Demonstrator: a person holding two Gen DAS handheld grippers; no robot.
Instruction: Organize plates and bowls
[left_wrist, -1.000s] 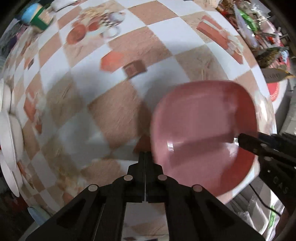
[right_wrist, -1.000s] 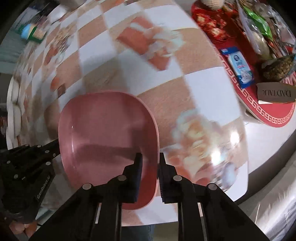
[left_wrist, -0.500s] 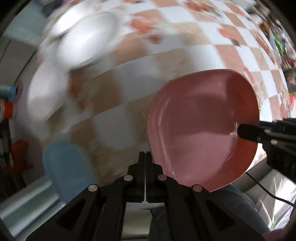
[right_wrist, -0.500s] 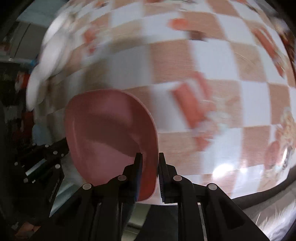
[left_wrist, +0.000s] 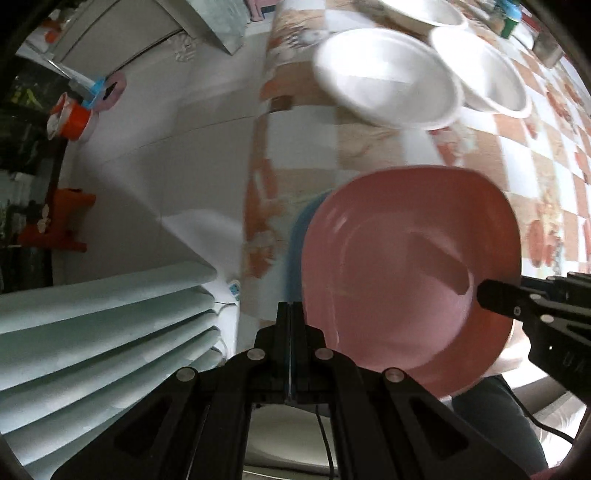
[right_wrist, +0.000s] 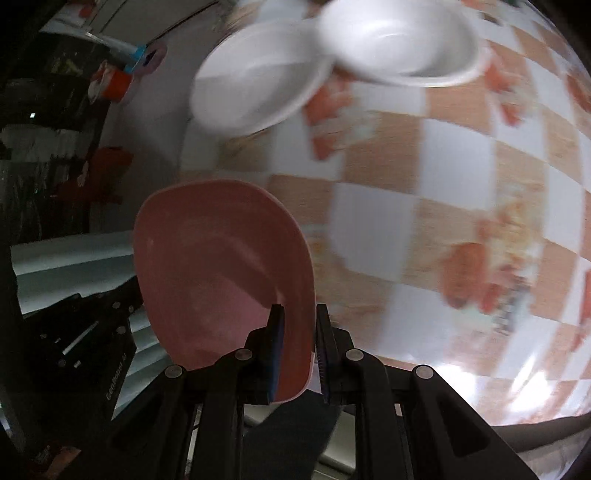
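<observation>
A pink square plate (left_wrist: 402, 277) is held in the air over the near edge of the checkered table (left_wrist: 369, 144). My right gripper (right_wrist: 298, 314) is shut on the plate's rim (right_wrist: 295, 280); its body shows at the right of the left wrist view (left_wrist: 517, 302). My left gripper (left_wrist: 291, 308) has its jaws pressed together beside the plate's left edge, with nothing between them. A blue plate (left_wrist: 297, 236) lies on the table partly hidden behind the pink one. Three white bowls (left_wrist: 384, 77) stand further back, also in the right wrist view (right_wrist: 258, 88).
Pale green slatted chair backs (left_wrist: 103, 325) stand left of the table. On the tiled floor are an orange stool (left_wrist: 55, 218) and an orange cup (left_wrist: 72, 118). The person's legs (left_wrist: 491, 417) are below the plate.
Both grippers have swung left with the pink plate, from the table's middle to its left end. The white bowls and the blue plate have come into view. The grip is unchanged.
</observation>
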